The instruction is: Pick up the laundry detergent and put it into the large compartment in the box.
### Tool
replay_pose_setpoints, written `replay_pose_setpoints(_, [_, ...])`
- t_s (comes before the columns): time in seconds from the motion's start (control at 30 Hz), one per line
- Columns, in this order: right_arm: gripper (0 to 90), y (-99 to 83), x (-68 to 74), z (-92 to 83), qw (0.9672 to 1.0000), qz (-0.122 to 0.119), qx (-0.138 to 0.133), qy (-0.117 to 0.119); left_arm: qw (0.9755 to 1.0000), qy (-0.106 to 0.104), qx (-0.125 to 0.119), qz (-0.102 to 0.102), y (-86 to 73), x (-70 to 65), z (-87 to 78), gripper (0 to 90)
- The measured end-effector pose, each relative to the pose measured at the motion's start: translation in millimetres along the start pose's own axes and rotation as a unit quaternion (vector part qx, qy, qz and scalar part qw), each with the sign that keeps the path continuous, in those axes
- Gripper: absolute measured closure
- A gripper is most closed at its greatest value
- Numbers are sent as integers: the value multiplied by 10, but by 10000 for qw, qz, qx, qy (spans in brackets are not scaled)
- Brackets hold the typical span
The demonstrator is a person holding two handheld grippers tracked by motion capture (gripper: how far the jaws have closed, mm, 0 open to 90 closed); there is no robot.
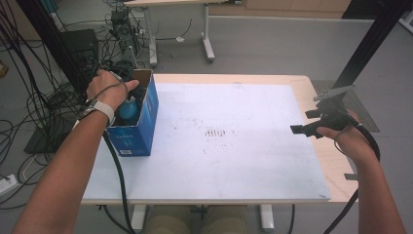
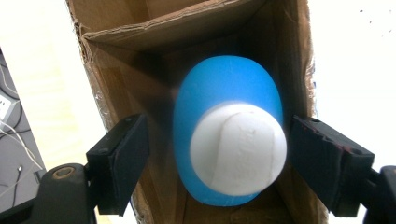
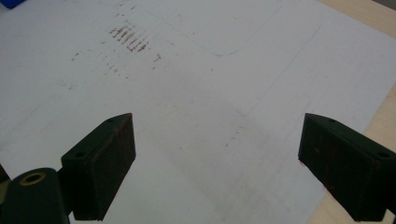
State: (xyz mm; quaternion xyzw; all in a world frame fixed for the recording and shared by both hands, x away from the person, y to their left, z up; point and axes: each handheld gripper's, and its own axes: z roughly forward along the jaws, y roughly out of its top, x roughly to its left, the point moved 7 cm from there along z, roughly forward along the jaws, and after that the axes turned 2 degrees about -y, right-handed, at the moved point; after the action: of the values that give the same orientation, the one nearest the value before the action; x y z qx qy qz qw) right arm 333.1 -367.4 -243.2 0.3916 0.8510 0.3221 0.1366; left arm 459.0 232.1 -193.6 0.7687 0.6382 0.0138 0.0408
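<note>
Left gripper view: we are seeing the left gripper (image 2: 219,158) hanging open around a smooth blue bottle (image 2: 219,88), round white cap (image 2: 238,148), inside the corrugated cardboard box (image 2: 140,28); right gripper (image 3: 217,158) gaping above the white mat (image 3: 196,93).

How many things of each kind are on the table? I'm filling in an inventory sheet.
Blue cardboard box: 1
Blue bottle with white cap, standing in the box: 1
White mat on the table top: 1
Total: 3
</note>
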Motion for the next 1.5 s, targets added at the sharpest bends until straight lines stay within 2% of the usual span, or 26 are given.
replay_pose_setpoints(0.27, [110, 7, 17, -24, 10000, -9, -4, -18, 9999, -59, 81, 94, 15, -14, -59, 154])
replay_pose_setpoints(0.43, [110, 10, 27, -38, 10000, -18, -4, -31, 9998, -77, -7, 179, 14, -59, -182, 138])
replay_pose_setpoints(0.57, [110, 12, 36, -58, 10000, -33, -7, -43, 9993, -94, -94, 343, 12, -109, -303, 111])
replay_pose_setpoints(0.63, [110, 10, 40, -72, 10000, -17, -10, -54, 9991, -164, -154, 366, 8, -114, -381, 88])
replay_pose_setpoints(0.87, [110, 1, 55, -111, 10000, -3, 7, -88, 9970, -172, -322, 679, -4, -183, -695, 75])
replay_pose_setpoints(0.93, [110, -4, 57, -122, 10000, 4, 1, -97, 9955, -267, -206, 884, 13, -192, -766, 57])
replay_pose_setpoints(0.97, [109, -5, 59, -127, 9999, 5, 2, -102, 9951, -314, -226, 911, 11, -194, -801, 56])
replay_pose_setpoints(1.1, [109, -12, 70, -138, 10000, 38, -1, -87, 9923, -380, -322, 1134, -2, -234, -931, 57])
replay_pose_setpoints(1.2, [109, -10, 75, -139, 9999, 50, 20, -84, 9885, -394, -359, 1415, -12, -310, -1016, 55])
replay_pose_setpoints(1.27, [108, -5, 78, -144, 9999, 55, 19, -84, 9837, -396, -388, 1710, -23, -389, -1078, 55])
replay_pose_setpoints(1.33, [106, 3, 82, -150, 9999, 62, 24, -86, 9805, -394, -434, 1877, -34, -455, -1123, 55])
replay_pose_setpoints(1.4, [106, 13, 88, -158, 9999, 65, 29, -89, 9760, -421, -481, 2080, -39, -527, -1159, 54])
replay_pose_setpoints(1.5, [106, 25, 98, -174, 9999, 68, 44, -100, 9695, -408, -325, 2393, -5, -645, -1164, 55])
